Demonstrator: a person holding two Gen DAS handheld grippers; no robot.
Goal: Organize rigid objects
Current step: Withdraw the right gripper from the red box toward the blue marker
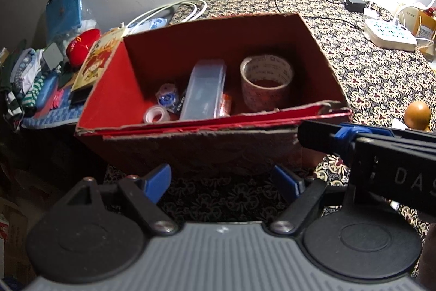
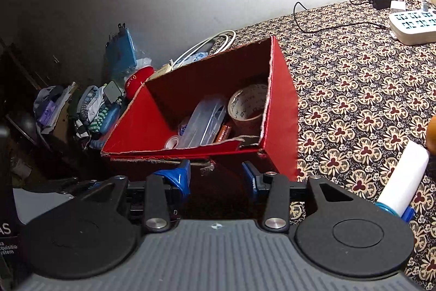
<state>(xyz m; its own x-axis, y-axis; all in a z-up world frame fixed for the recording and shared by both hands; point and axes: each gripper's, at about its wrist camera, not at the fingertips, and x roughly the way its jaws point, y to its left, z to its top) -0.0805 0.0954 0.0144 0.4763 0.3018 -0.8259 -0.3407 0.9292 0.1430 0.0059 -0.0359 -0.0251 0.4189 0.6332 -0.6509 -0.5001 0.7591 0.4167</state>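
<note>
1. The table point(image 2: 368, 89), covered by a cloth with a cream and dark red flower pattern on black, carries everything in the middle and right of both views.
2. The open red cardboard box point(image 1: 114, 89) stands on this table near its left edge. Its walls are smooth red inside, and the cut rims are rough and frayed.
3. The left gripper point(image 1: 222, 182) is low in front of the box's near wall and points toward it. Its blue-tipped fingers point(image 1: 158, 180) stand wide apart and hold nothing.
4. The right gripper point(image 2: 215, 176) is also just before the near wall of the box, close to the right corner. Its fingers point(image 2: 178, 176) are open, narrower than the left ones, and empty; whether they touch the wall, I cannot tell.
5. Inside the box, a clear plastic rectangular case point(image 1: 204, 89) lies in the middle of the floor.
6. A wide roll of brownish packing tape with printed letters point(image 1: 265, 83) stands on its end to the right of the case.
7. A small roll of clear tape point(image 1: 156, 114) lies at the front left of the box floor.
8. A white plastic cylinder with a blue end point(image 2: 403, 179) lies on the cloth to the right of the right gripper, outside the box.
9. A white power strip point(image 2: 414, 26) sits far back on the table, with cables plugged in.
</note>
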